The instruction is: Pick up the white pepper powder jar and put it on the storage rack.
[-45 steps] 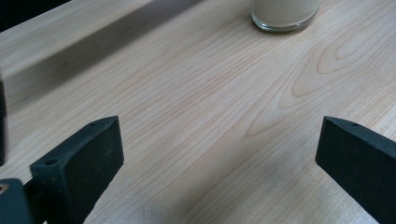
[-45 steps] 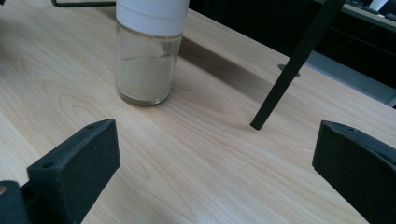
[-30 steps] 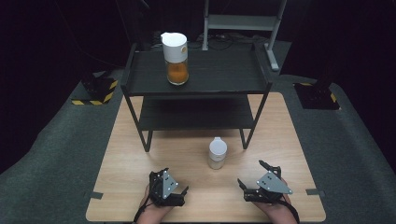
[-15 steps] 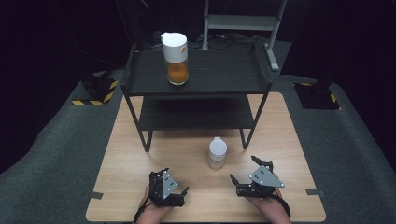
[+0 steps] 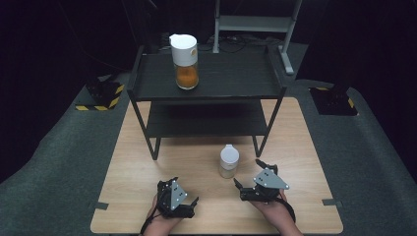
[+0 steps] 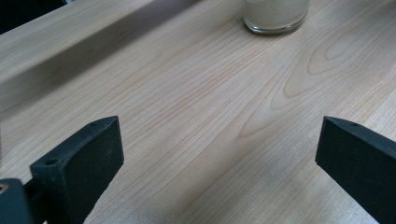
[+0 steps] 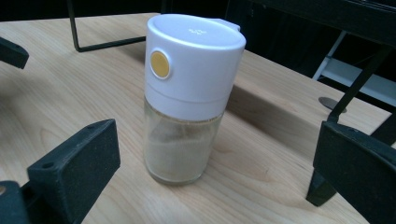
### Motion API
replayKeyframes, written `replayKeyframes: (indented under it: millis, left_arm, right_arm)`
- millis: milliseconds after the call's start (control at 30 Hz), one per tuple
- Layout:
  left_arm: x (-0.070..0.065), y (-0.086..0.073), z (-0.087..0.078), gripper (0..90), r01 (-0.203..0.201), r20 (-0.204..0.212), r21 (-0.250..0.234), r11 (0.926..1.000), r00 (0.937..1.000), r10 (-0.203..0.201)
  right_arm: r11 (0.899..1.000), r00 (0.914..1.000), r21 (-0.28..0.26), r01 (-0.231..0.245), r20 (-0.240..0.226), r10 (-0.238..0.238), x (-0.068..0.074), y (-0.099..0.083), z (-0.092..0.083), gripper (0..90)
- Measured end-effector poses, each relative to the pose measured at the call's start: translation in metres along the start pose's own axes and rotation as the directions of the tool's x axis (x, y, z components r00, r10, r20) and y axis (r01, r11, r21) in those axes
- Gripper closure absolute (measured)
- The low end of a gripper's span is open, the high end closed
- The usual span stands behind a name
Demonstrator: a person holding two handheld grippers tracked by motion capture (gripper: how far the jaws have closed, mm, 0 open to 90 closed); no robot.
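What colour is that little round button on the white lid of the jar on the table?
The button is yellow-orange, set in the jar's white lid; the right gripper view shows it best.

No words, brand names or numbers can be read anywhere. In the right gripper view, the white cap of the small shaker [image 7: 189, 100] at the frame's centre carries a tiny embossed mark on its top, perhaps a few dots, too faint to make out. In the high view, yellow-and-black hazard striping edges a floor block [image 5: 102, 95] at the left of the frame.
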State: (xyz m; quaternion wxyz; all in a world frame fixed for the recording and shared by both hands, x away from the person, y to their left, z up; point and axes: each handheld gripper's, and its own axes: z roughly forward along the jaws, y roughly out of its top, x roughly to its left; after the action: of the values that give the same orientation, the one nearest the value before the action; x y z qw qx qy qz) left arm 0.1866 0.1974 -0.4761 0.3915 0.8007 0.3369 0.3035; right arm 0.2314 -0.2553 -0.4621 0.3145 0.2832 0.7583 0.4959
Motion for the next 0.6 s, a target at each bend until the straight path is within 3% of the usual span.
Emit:
replayKeyframes:
  millis: [600]
  left_arm:
    - [0.001, -0.001, 0.000, 1.2, 0.003, 0.007, -0.006, 1.0000, 1.0000, -0.003]
  right_arm:
    - [1.000, 0.9996, -0.010, -0.013, -0.026, 0.013, 0.001, 0.001, 0.029, 0.0]
